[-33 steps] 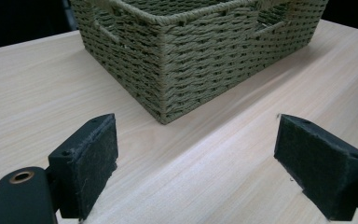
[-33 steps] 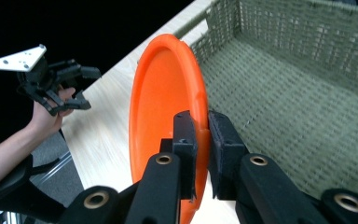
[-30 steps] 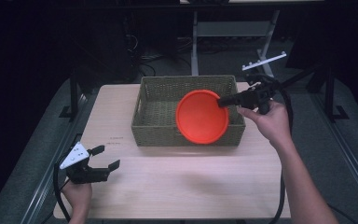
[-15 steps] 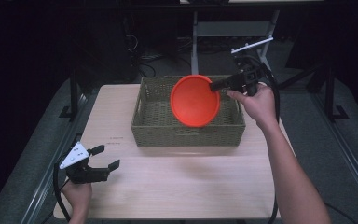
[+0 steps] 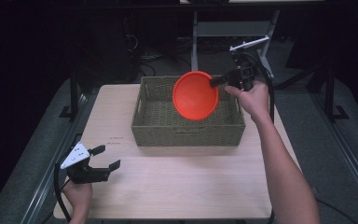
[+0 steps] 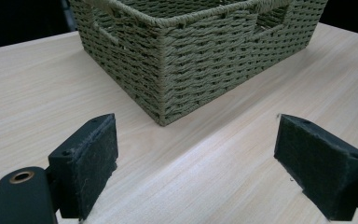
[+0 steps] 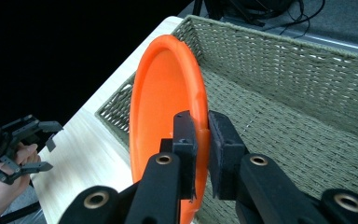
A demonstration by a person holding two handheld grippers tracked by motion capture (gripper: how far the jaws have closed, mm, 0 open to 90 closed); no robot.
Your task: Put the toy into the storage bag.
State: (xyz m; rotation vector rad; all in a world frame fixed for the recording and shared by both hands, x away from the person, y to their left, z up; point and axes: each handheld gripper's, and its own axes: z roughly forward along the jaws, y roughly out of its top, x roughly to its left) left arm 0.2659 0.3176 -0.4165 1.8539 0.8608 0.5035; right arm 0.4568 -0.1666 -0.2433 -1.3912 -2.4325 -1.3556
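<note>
An orange plate [image 5: 195, 95] hangs tilted on edge over the woven basket [image 5: 158, 125], with my right gripper [image 5: 213, 81] shut on its right rim. In the right gripper view the two black jaws pinch the plate's rim [image 7: 200, 112] above the basket's floor [image 7: 279, 126]. My left gripper [image 5: 106, 157] rests open near the table's front left corner, held by a hand. Between its fingers [image 6: 89, 156] lies bare wood, and the basket's corner [image 6: 163, 70] stands ahead of them.
The light wooden table [image 5: 182, 182] has free room in front of the basket and to its left. A metal stand [image 5: 233, 28] and cables stand on the dark floor behind the table. The person's right forearm [image 5: 284, 172] crosses the table's right side.
The right gripper has carried the orange plate up and toward the back of the basket, tilting it more upright. The left gripper has stayed where it was.
</note>
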